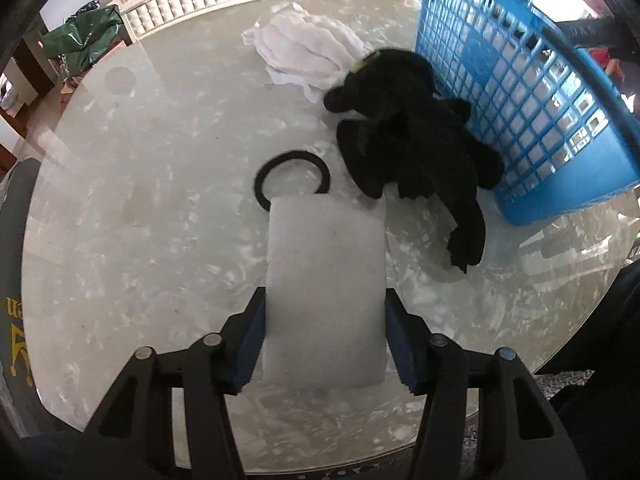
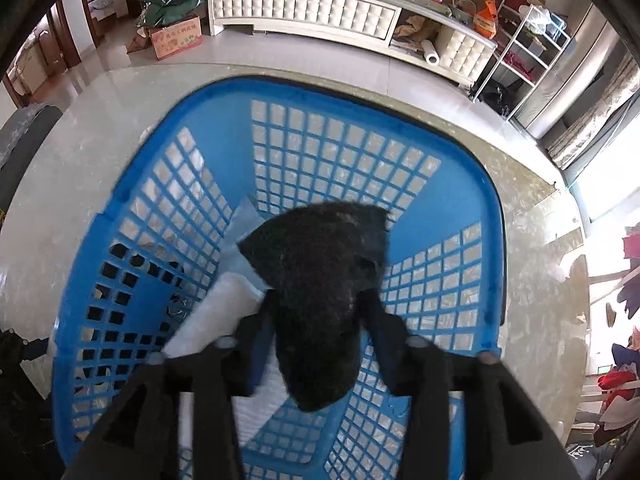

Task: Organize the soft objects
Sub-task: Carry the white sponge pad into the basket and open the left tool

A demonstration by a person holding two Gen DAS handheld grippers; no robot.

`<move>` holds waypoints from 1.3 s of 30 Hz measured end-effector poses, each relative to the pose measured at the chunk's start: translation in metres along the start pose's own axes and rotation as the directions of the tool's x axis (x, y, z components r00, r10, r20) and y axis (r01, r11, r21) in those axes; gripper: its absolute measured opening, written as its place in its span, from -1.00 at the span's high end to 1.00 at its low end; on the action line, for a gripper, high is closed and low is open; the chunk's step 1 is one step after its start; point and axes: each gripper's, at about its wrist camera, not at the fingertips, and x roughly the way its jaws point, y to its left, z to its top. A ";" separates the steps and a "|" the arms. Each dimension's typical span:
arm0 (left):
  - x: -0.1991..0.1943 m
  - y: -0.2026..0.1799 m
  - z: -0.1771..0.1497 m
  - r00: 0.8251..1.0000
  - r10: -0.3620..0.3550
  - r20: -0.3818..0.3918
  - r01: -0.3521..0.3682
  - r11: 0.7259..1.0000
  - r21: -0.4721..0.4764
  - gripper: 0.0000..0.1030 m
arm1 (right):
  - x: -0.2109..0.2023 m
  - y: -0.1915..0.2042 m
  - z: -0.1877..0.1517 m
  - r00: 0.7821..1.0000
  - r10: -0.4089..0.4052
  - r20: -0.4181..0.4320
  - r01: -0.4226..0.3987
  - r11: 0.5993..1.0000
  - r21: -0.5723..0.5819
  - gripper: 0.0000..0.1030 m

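Left wrist view: my left tongs (image 1: 325, 344) pinch a white foam pad (image 1: 325, 292) above the desk (image 1: 140, 200). Right wrist view: my right tongs (image 2: 320, 350), spread, straddle a black sponge (image 2: 320, 300) over the blue basket (image 2: 440, 208).

One blue basket (image 1: 520, 92), one black plush toy (image 1: 408, 128), one black ring (image 1: 292, 160), two white sponges (image 1: 326, 292) (image 2: 224, 312), perhaps one white cloth pile (image 1: 304, 48)
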 end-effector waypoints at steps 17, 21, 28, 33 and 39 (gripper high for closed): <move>-0.114 0.003 0.022 0.978 -0.019 0.206 0.019 1.000 0.003 -0.04 | -0.093 -0.002 -0.038 0.981 0.022 0.191 -0.029 0.999 0.035 -1.00; -0.144 -0.014 0.030 0.965 -0.028 0.260 0.016 0.999 0.049 -0.04 | -0.108 -0.003 -0.056 0.977 0.034 0.211 -0.046 0.997 0.054 -1.00; -0.160 -0.050 0.052 0.949 -0.143 0.282 0.103 0.983 0.152 -0.04 | -0.116 -0.018 -0.088 0.974 0.039 0.224 -0.063 0.993 0.101 -1.00; -0.162 -0.068 0.063 0.940 -0.207 0.272 0.153 0.966 0.208 -0.04 | -0.119 -0.026 -0.105 0.969 0.039 0.243 -0.072 0.989 0.129 -1.00; -0.153 -0.096 0.083 0.951 -0.199 0.238 0.130 0.952 0.277 -0.04 | -0.115 -0.035 -0.117 0.968 0.043 0.247 -0.084 0.984 0.159 -1.00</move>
